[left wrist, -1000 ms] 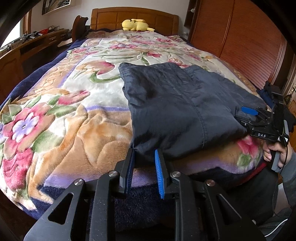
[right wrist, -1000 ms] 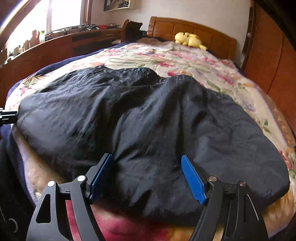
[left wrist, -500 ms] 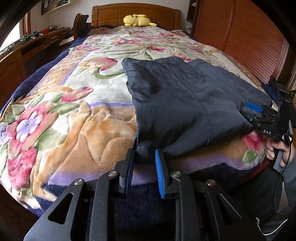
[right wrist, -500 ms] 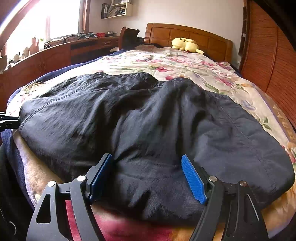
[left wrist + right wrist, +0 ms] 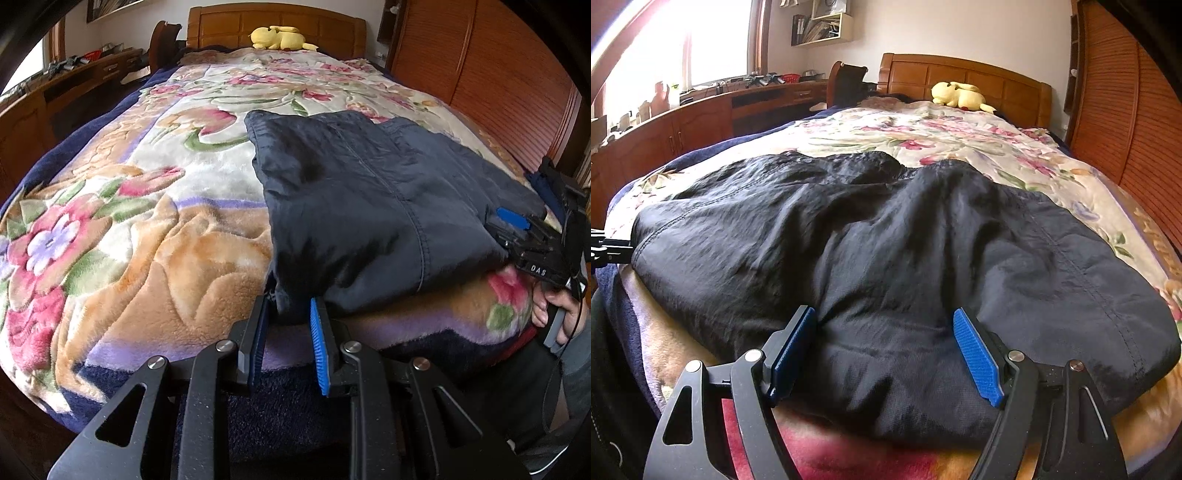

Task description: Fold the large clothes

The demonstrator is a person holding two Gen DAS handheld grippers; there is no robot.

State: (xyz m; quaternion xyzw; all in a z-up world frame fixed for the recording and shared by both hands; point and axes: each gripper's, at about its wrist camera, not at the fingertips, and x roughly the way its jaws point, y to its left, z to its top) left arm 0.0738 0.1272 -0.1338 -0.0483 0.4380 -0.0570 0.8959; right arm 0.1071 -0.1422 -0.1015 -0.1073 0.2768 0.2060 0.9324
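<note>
Dark navy jacket [image 5: 369, 206], part-folded on the floral blanket [image 5: 129, 229] at the bed's near edge: left gripper [image 5: 286, 328] pinching its near-left corner, right gripper [image 5: 886, 354] jaws apart astride the near hem; next, probably closing and folding farward.

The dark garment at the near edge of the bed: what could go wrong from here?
1. The left hand-held gripper pinches only the corner of the garment, so it may slip out when lifted.
2. The right hand-held gripper is open around the hem; if it closes low, it may also catch the blanket.
</note>
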